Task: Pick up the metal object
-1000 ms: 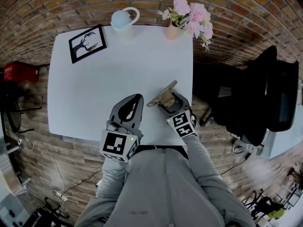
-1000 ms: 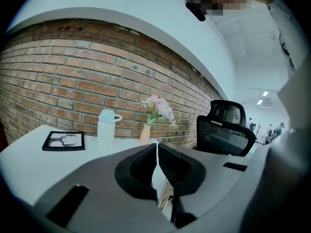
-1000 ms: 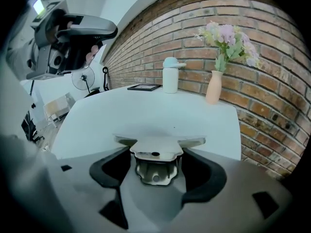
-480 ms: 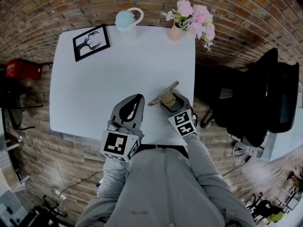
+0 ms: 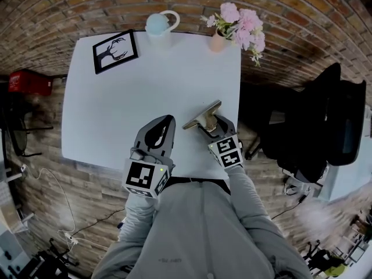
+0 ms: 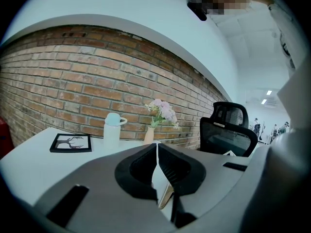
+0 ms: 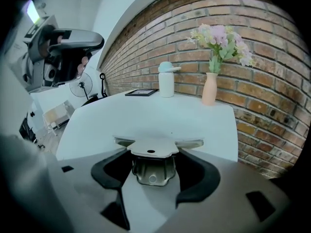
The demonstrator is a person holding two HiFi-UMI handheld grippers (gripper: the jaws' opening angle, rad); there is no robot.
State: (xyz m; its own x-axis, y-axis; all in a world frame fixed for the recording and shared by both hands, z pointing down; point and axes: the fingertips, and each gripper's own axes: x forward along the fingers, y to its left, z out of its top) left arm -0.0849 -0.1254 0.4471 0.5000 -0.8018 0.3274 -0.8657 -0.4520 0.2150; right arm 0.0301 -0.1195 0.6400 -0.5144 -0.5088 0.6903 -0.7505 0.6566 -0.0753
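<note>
The right gripper (image 7: 154, 152) stands with its jaws wide apart and straddling the metal object (image 5: 203, 115). In the right gripper view the folded body of the piece sits in the throat between the jaws, with dark gaps showing on both sides, so the pads do not look to be pressing on it yet. The flat top strip of the piece, with a small hole in it, runs crosswise to the jaws and reaches past both tips. The body points back along the gripper's own line, so the jaws appear set to close across its narrow width. The object lies on the table (image 5: 116, 109), close to the table's right edge and toward its near side. The left gripper (image 6: 157, 147) has its jaws pressed together with nothing between them and sits over the table's near edge, about midway along it. It is clearly the farther of the two from the object, so the pick looks like the right gripper's job.
</note>
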